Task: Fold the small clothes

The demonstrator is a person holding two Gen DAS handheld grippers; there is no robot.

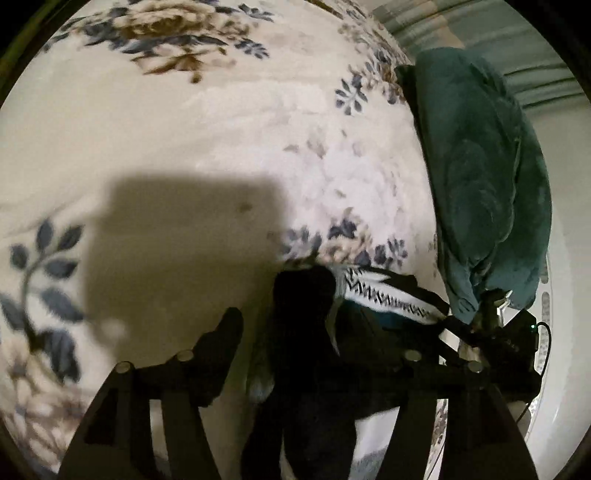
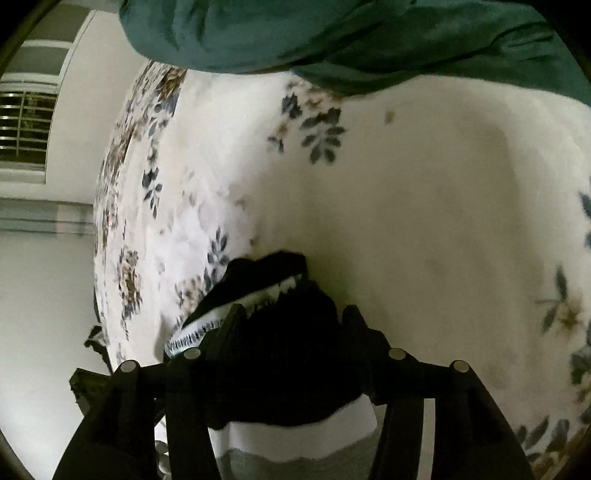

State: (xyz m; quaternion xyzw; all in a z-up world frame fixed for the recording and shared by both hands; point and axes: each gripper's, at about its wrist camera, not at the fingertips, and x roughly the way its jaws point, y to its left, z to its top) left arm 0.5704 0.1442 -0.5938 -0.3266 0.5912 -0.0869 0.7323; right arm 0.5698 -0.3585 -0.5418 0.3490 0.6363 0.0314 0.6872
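A small black garment with a white, black-zigzag waistband hangs between my two grippers above a floral bedspread. My left gripper has dark cloth bunched between its fingers; the jaws stand fairly wide, and the right finger is hidden by fabric. In the right wrist view the same garment fills the gap of my right gripper, its waistband trailing left. The right gripper also shows at the waistband's far end in the left wrist view.
A teal blanket lies bunched along the bed's far edge; it also shows in the right wrist view. A window with blinds and white wall sit beyond the bed's edge. My gripper's shadow falls on the bedspread.
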